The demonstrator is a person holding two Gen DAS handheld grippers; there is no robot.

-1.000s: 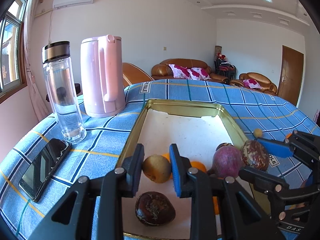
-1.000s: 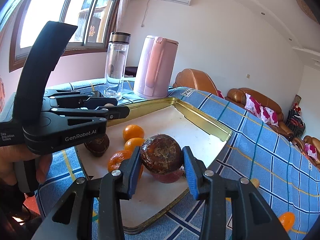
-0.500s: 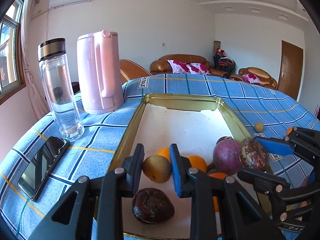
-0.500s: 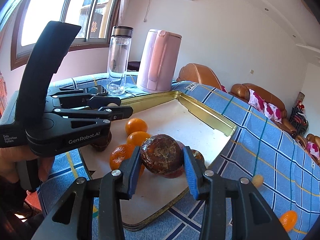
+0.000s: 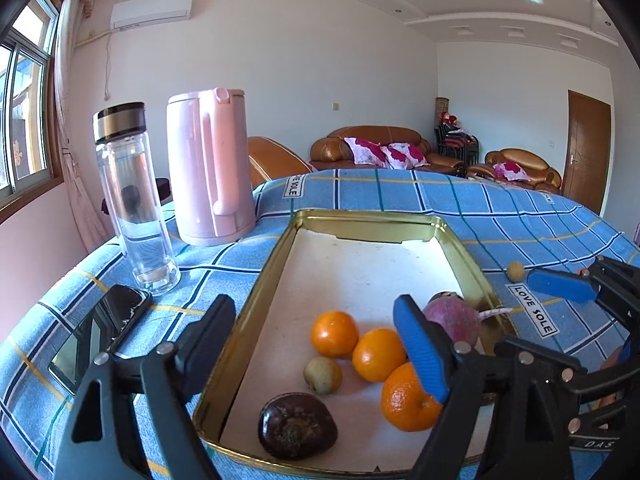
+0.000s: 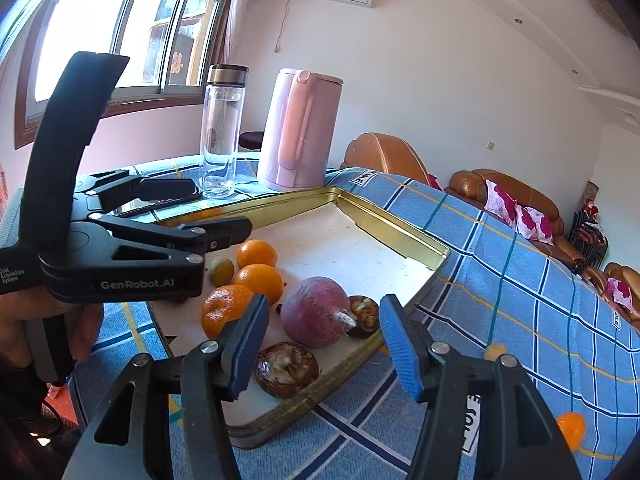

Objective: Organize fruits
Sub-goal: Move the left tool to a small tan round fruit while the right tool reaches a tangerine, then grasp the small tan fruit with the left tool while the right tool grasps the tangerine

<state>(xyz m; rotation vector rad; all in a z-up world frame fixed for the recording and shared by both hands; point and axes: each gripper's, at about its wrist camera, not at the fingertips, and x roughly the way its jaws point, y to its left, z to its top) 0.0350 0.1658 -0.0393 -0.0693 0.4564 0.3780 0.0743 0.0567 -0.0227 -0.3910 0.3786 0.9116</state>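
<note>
A gold-rimmed tray (image 5: 368, 218) (image 6: 384, 232) lies on the blue checked cloth. It holds three oranges (image 5: 334, 333) (image 6: 257, 253), a small green-brown fruit (image 5: 322, 375) (image 6: 221, 271), a purple round fruit (image 5: 452, 320) (image 6: 316, 312) and dark brown fruits (image 5: 297, 426) (image 6: 286, 368). My left gripper (image 5: 316, 340) is open and empty above the tray's near end. My right gripper (image 6: 326, 344) is open and empty, with a brown fruit lying just below it in the tray. It also shows in the left wrist view (image 5: 560, 286).
A pink kettle (image 5: 210, 168) (image 6: 298, 132), a glass bottle (image 5: 134, 200) (image 6: 222, 132) and a black phone (image 5: 100, 334) stand left of the tray. A small yellow fruit (image 5: 515, 270) (image 6: 495, 351) and an orange piece (image 6: 570, 428) lie on the cloth to the right.
Both grippers have opened. The left one let go of the small green-brown fruit and the right one let go of a brown fruit; both fruits now lie in the tray.
</note>
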